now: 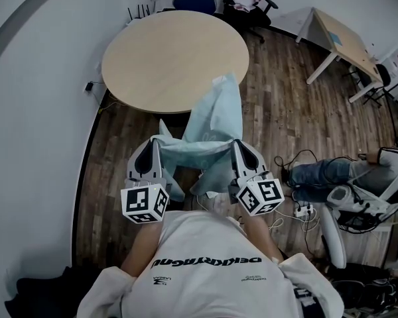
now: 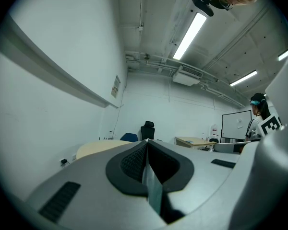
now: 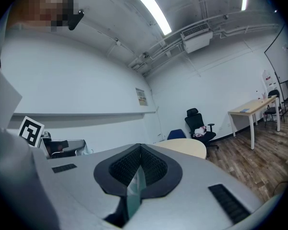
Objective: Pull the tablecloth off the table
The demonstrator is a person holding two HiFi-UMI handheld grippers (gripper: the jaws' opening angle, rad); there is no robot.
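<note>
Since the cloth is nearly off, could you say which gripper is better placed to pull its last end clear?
Probably the right gripper: both it and the left gripper are shut on the tablecloth, but the end at the table rim lies nearer the right one's line.

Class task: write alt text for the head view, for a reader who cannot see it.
Seen from above, a person holds a pale blue tablecloth stretched between the left gripper and right gripper, its far end reaching the round table edge.
</note>
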